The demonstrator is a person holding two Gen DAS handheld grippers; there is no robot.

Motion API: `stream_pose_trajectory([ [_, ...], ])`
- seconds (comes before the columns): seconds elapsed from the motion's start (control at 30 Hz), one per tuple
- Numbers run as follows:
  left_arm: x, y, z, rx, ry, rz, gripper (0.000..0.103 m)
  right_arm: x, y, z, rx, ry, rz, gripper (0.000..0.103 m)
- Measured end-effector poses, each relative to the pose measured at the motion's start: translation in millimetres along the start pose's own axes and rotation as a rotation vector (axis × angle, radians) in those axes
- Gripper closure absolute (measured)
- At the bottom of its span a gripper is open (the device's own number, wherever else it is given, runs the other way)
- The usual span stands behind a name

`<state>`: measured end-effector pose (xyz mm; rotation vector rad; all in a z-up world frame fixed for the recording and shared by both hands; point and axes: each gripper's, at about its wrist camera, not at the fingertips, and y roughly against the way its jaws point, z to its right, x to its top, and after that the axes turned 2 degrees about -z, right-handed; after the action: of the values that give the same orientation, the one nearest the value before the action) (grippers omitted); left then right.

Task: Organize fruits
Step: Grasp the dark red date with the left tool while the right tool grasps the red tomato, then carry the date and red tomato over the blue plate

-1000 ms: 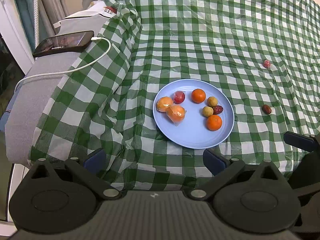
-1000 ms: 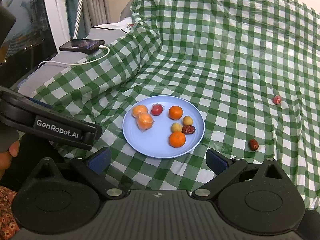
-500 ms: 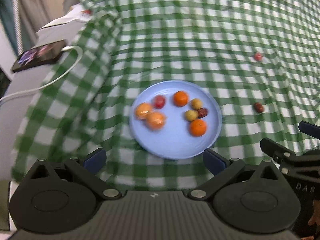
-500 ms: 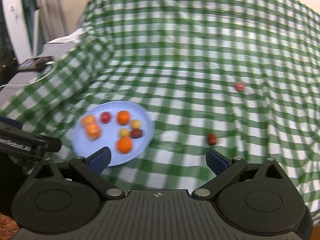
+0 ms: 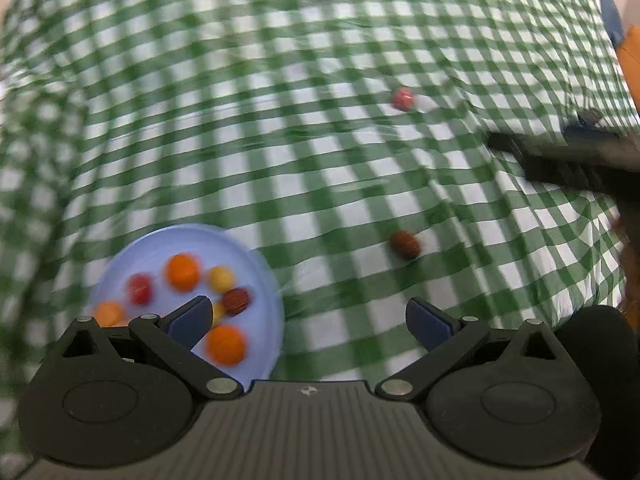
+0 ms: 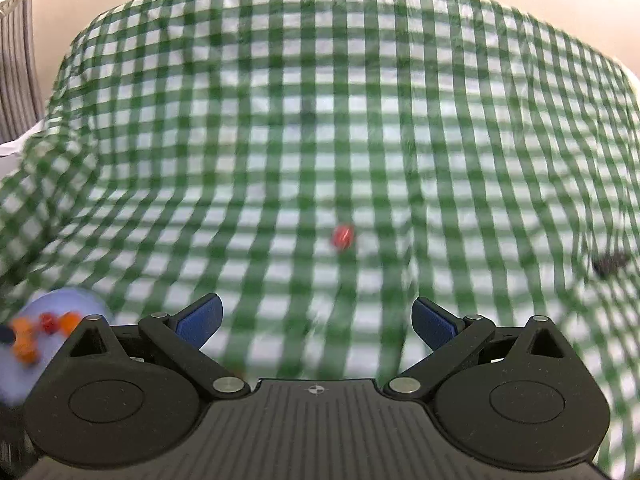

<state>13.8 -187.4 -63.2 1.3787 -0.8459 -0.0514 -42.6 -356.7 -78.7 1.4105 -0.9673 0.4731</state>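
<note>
While both views blur, the left gripper (image 5: pixel 307 322) gapes empty above the blue plate (image 5: pixel 262 276) of fruits, a brown fruit (image 5: pixel 405 244) lying apart; the right gripper (image 6: pixel 316 322), equally wide, faces only a red fruit (image 6: pixel 342 237); a green checked cloth (image 6: pixel 280 120) covers the desk.

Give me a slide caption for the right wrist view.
Open right gripper faces a small red fruit on the green checked cloth, blue plate at far left.

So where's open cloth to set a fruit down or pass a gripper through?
Bare checked tablecloth lies between the blue plate, the dark red fruit and the pink-red fruit, and beyond them. The plate is crowded, with room only near its rim. Both grippers, left and right, are open.
</note>
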Motion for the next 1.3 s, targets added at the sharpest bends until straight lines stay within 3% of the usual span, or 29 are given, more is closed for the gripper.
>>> stream_pose_trajectory([
  [0.1, 13, -29, 25, -0.025, -0.041, 0.002, 0.002, 18, -43, 18, -0.014, 0.052, 0.048, 0.009],
  [0.13, 17, -38, 31, -0.029, -0.054, 0.002, 0.006, 23, -59, 24, -0.017, 0.063, 0.054, 0.015],
  [0.37, 39, -104, 54, -0.055, -0.095, -0.052, 0.011, 42, -180, 45, 0.027, 0.065, -0.049, 0.022],
  [0.47, 43, -124, 56, -0.048, -0.106, -0.067, 0.022, 43, -223, 46, 0.085, 0.057, -0.133, 0.022],
  [0.6, 47, -139, 61, -0.064, -0.117, -0.069, 0.032, 39, -252, 45, 0.082, -0.009, -0.167, 0.023],
  [0.63, 48, -140, 63, -0.068, -0.127, -0.058, 0.039, 38, -256, 46, 0.071, -0.027, -0.167, 0.031],
  [0.67, 47, -139, 65, -0.083, -0.142, -0.044, 0.046, 36, -256, 46, 0.054, -0.023, -0.147, 0.050],
  [0.7, 46, -137, 66, -0.104, -0.158, -0.035, 0.066, 35, -254, 44, 0.051, 0.004, -0.127, 0.063],
  [0.73, 45, -135, 67, -0.119, -0.169, -0.026, 0.074, 35, -252, 42, 0.060, 0.026, -0.120, 0.073],
  [0.97, 46, -110, 59, -0.111, -0.150, 0.001, 0.074, 37, -221, 38, 0.036, 0.051, -0.073, 0.074],
  [1.13, 41, -60, 29, -0.080, -0.112, 0.040, 0.074, 38, -153, 28, 0.026, 0.115, 0.005, 0.074],
  [1.3, 25, -13, -6, -0.045, -0.039, 0.048, 0.074, 44, -78, 24, 0.030, 0.066, 0.047, 0.074],
])
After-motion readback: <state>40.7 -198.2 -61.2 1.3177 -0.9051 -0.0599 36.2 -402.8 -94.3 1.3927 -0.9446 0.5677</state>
